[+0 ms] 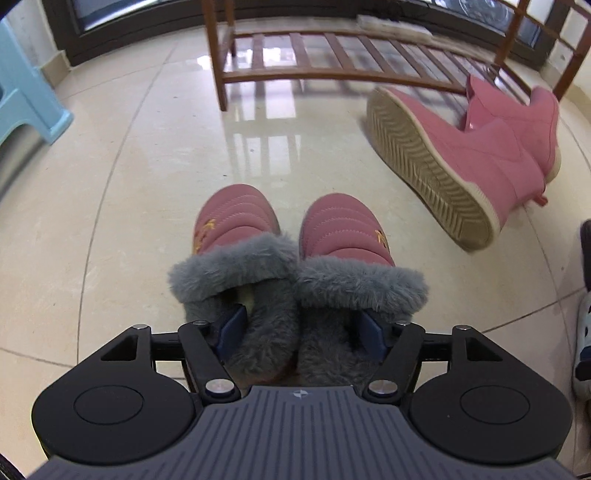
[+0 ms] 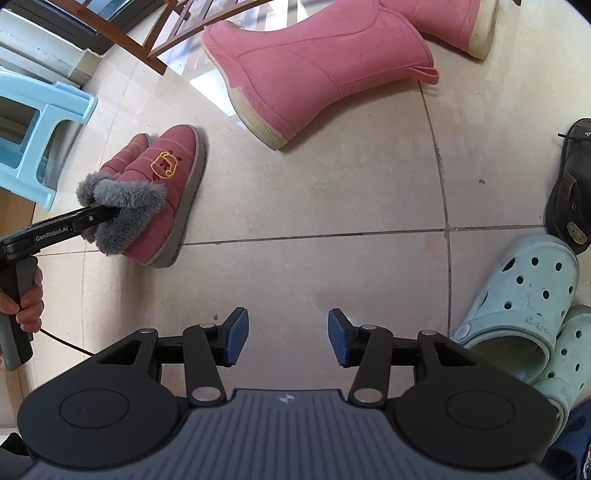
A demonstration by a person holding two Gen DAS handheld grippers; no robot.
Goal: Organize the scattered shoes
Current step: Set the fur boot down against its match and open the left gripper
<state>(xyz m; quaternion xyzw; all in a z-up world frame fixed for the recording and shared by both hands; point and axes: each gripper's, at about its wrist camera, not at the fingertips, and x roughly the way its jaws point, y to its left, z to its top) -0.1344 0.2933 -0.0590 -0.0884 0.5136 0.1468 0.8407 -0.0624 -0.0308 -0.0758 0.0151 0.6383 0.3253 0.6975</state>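
A pair of dusty-pink padded slippers (image 1: 291, 236) with grey fur collars stands side by side on the tiled floor. My left gripper (image 1: 301, 330) has one finger inside each slipper opening and squeezes the two inner fur collars together. The right wrist view shows the pair (image 2: 159, 192) with that gripper (image 2: 96, 218) clamped on the fur. My right gripper (image 2: 288, 338) is open and empty above bare tile. Two pink boots (image 1: 465, 147) lie on their sides near a wooden shoe rack (image 1: 332, 55); they also show in the right wrist view (image 2: 314, 70).
A light-blue plastic stool (image 2: 40, 122) stands at the left. Mint-green clogs (image 2: 524, 306) and a dark sandal (image 2: 572, 184) lie at the right. A dark window frame (image 1: 129, 22) runs behind the rack.
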